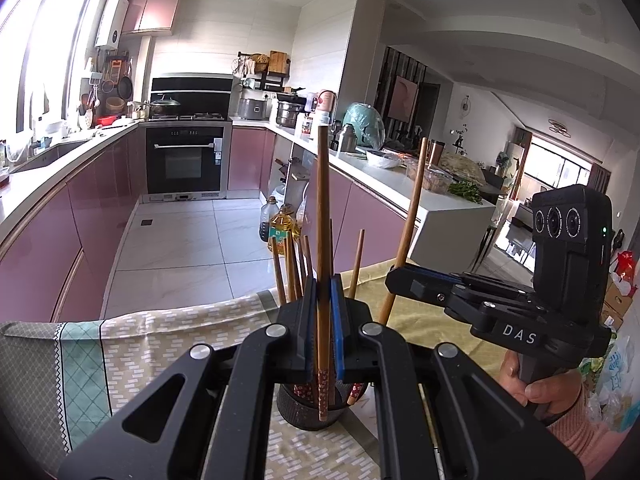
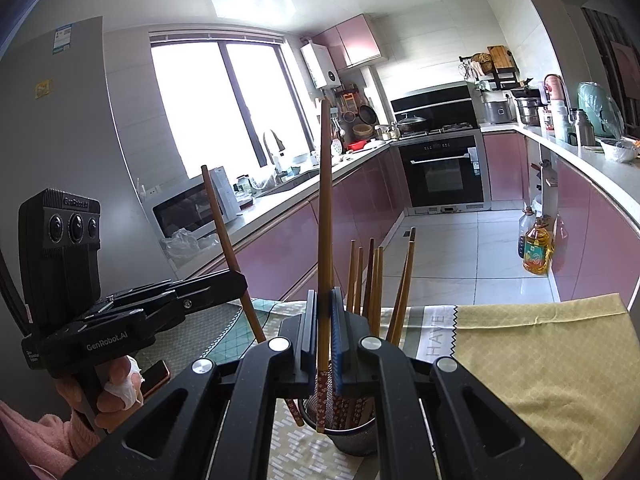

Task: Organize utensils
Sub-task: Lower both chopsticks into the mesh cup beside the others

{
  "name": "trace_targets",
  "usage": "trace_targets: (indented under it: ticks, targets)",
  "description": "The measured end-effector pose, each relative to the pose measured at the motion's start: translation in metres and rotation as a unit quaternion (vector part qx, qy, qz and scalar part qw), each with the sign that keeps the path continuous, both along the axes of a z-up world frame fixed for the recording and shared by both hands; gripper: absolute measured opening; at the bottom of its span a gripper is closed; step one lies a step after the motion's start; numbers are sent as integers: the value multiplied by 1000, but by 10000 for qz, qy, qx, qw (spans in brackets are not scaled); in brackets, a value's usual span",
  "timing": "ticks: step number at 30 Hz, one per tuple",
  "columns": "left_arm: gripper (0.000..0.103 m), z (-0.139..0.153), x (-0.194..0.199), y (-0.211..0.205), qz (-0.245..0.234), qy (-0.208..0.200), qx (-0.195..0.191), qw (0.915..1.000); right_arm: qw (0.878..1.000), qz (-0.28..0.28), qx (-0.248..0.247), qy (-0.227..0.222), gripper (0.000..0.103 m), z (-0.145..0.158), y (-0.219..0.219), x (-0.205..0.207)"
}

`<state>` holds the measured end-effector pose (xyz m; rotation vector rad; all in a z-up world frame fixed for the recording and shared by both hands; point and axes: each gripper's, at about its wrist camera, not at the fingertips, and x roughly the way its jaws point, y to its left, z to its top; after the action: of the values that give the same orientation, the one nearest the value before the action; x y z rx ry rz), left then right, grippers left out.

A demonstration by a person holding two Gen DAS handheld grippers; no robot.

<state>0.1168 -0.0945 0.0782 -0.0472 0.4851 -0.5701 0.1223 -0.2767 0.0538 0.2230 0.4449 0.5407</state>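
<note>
A kitchen with glossy pink cabinets (image 1: 100, 196), white-tiled floor (image 1: 188, 240) and walls. A black built-in oven (image 1: 185, 160) stands at the far end. Bright daylight pours through a large window (image 2: 224, 108).

Black grippers (image 1: 323, 304) — blue pads (image 1: 337, 320), silver screws (image 1: 276, 330), pink sleeve (image 1: 580, 436).

Your right gripper (image 2: 323, 344) is clamped on one chopstick (image 2: 323, 216), upright above the mesh holder (image 2: 352, 438). Left of the holder, your left gripper (image 2: 230, 280) grips another chopstick (image 2: 228, 248), tilted. More chopsticks (image 2: 370, 276) stand inside the holder.
</note>
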Motion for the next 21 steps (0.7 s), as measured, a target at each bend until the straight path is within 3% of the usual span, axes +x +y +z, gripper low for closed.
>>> trace_targets:
  ticks: [21]
  targets:
    - [8, 10, -5, -8, 28, -48, -65, 10000, 9999, -128, 51, 75, 5, -7, 0, 13]
